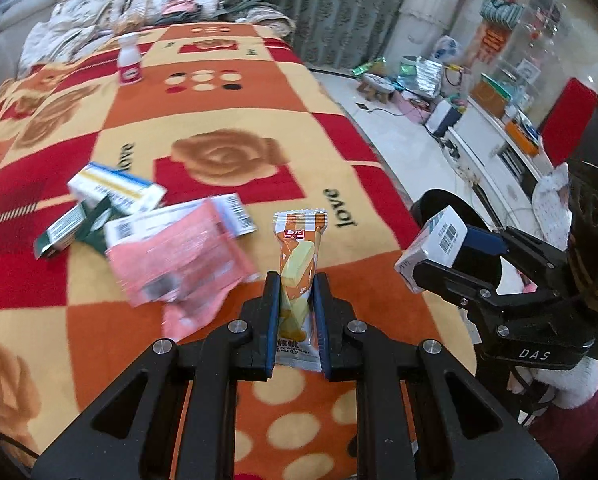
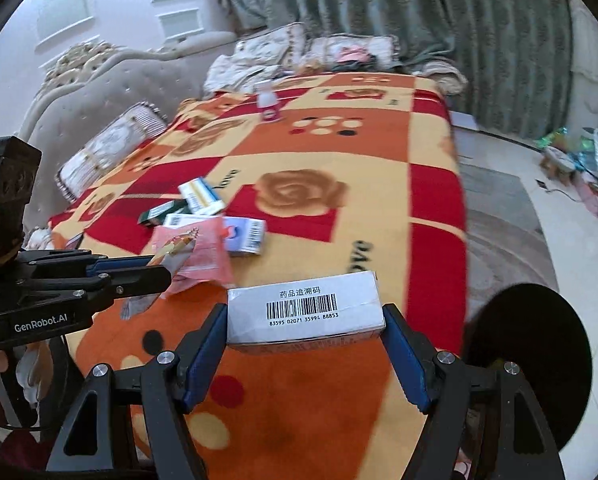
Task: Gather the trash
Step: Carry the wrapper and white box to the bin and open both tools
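My left gripper (image 1: 296,286) is shut on an orange snack wrapper (image 1: 299,264) and holds it above the bed blanket (image 1: 227,128). My right gripper (image 2: 303,332) is shut on a white medicine box with a barcode (image 2: 303,305), also above the blanket; it shows in the left wrist view (image 1: 435,248) beside a black bin (image 1: 451,216). On the blanket lie a pink packet (image 1: 179,256), a white and blue box (image 1: 115,190), a green box (image 1: 69,230) and a white box with a barcode (image 1: 227,216). A small white bottle (image 1: 129,60) stands far back.
Pillows (image 1: 111,4) and a padded headboard (image 2: 111,92) lie at the far end of the bed. The black bin opening (image 2: 531,364) is at the right of the bed. Clutter and a low white cabinet (image 1: 495,140) line the floor on the right.
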Demonstrator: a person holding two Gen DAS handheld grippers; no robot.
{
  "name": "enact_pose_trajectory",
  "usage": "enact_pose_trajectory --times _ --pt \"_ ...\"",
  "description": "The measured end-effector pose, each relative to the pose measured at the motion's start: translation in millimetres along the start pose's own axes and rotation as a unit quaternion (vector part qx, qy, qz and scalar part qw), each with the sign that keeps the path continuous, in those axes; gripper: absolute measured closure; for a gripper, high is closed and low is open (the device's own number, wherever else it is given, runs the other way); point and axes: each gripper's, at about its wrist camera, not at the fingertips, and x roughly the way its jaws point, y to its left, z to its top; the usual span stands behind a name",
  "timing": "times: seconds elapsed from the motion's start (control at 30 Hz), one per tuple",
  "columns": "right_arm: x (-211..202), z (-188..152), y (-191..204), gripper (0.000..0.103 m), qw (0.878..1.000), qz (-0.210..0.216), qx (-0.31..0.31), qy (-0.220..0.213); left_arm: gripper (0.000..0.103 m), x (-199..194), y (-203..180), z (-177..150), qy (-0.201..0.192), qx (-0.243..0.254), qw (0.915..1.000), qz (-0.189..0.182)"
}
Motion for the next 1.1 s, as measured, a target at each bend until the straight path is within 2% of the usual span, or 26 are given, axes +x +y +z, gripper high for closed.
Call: enact_pose_trajectory --times 0.63,1.1 --pt "-31.8 -24.5 -87.8 0.03 0.994 -0.069 0.08 -0.007 0.089 46.8 -71.3 26.0 0.019 0.064 0.9972 -0.032" --pt "-41.2 -47.7 -160.4 0.03 0.981 -0.118 0.153 0.003 0.089 80.3 -123.0 43.9 0.041 0.076 0.992 -0.092"
